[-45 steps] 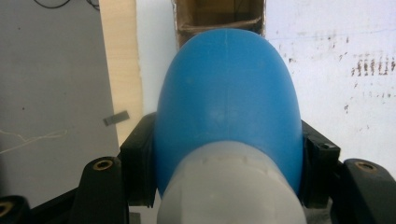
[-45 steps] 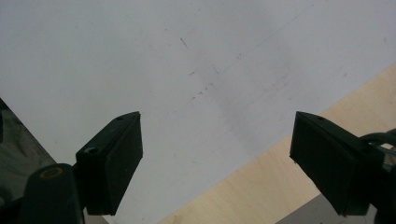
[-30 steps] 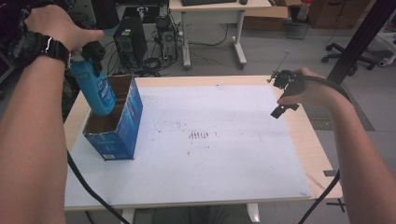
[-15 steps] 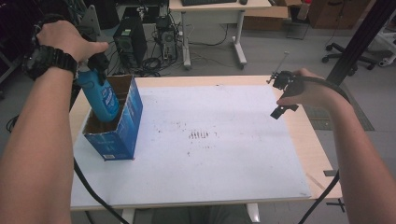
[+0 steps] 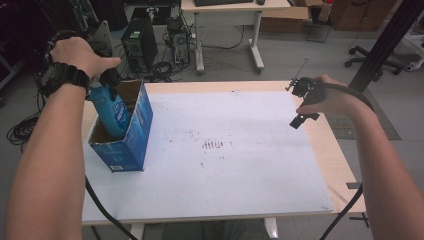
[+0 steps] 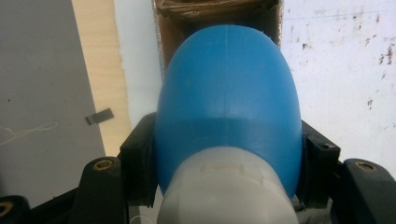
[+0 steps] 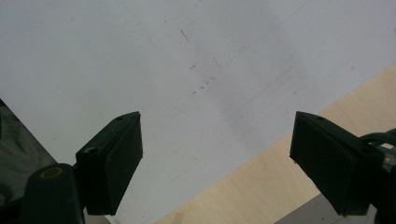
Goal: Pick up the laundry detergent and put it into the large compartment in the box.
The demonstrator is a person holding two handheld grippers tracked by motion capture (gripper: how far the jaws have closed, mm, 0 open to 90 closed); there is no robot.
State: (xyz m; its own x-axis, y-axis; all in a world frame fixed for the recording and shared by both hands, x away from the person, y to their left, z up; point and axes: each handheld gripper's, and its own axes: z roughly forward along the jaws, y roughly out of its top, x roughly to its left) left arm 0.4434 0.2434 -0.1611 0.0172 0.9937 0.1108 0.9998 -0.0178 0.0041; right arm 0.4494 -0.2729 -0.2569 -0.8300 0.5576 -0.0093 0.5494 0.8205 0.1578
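Left gripper (image 5: 107,82) clamped on blue bottle (image 5: 111,107), bottle partly down inside open blue box (image 5: 131,145) at table's left edge. Probably left: lower fully, release. Right gripper (image 5: 302,105) wide open, empty, above table (image 5: 250,175).

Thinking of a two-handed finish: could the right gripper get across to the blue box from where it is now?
Probably yes. The right gripper is open and empty, and bare white table lies between it and the blue box. The left gripper, lowering the blue bottle, crowds its opening.

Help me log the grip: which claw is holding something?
The left claw, clamped on the blue bottle over the box; the right claw is open.
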